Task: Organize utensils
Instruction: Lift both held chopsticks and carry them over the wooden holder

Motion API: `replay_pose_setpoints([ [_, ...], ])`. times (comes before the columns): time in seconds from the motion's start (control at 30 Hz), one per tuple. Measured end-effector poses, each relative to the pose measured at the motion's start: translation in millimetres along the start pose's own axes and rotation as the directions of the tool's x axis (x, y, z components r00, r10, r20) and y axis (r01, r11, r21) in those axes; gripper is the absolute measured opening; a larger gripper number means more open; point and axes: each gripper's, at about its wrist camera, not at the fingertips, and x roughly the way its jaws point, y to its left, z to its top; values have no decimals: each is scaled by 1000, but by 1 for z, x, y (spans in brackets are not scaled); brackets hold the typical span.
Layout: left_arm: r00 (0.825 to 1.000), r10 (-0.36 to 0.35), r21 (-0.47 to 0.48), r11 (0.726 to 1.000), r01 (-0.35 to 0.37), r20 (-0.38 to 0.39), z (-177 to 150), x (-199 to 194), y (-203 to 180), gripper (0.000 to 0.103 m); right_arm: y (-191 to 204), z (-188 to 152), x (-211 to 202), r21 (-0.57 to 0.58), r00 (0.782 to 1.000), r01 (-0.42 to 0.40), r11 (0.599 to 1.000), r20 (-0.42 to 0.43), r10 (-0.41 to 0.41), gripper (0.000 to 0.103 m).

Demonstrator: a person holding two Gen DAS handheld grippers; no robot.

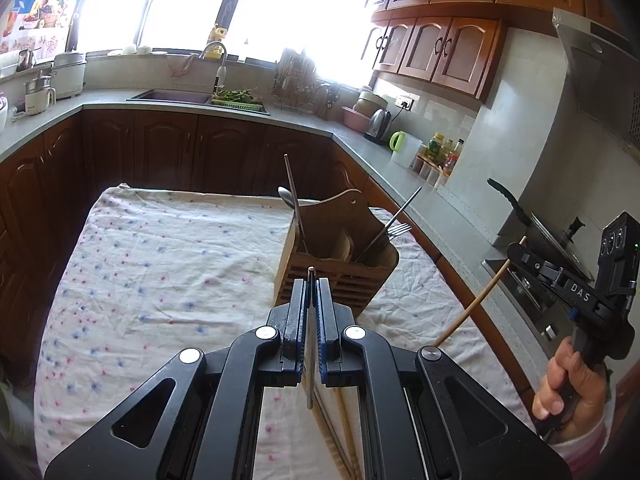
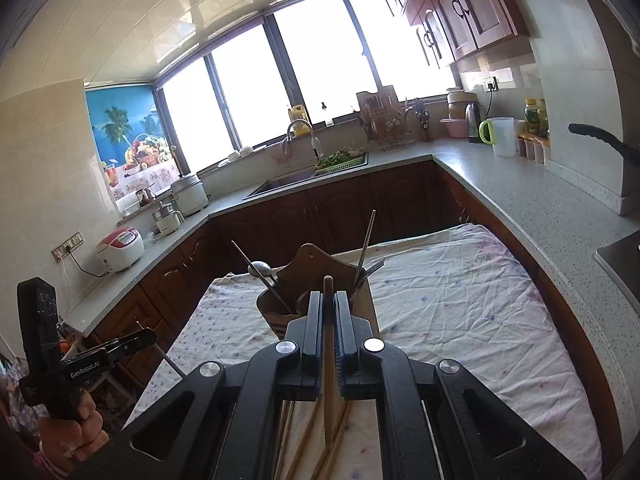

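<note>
The left hand-held gripper [image 1: 311, 280] is clenched on a thin metal chopstick [image 1: 310, 360]; the right hand-held gripper [image 2: 329, 300] is clenched on a wooden chopstick [image 2: 329, 360]; both hang above the near part of the cloth-covered desk [image 1: 160, 264], short of the wooden utensil holder [image 1: 340, 272] standing toward its far edge with a spoon [image 1: 286, 196] and fork [image 1: 394, 232] inside. More chopsticks [image 2: 304, 440] lie loose on the cloth by the near edge. To do this well, I judge each stick should be tipped near upright over an open compartment, lowered clear of the stems already standing there, and released only once its tip is inside.
</note>
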Motion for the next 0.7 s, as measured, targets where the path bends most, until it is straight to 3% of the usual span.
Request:
replay_pose_setpoints([
  [0.37, 996, -19, 25, 1000, 16, 91, 49, -2, -11, 4, 6, 42, 8, -7, 995, 1, 1000, 100, 0, 5],
  [0.7, 974, -26, 61, 998, 13, 225, 118, 10, -26, 4, 10, 93, 34, -8, 980, 11, 1000, 197, -9, 5],
])
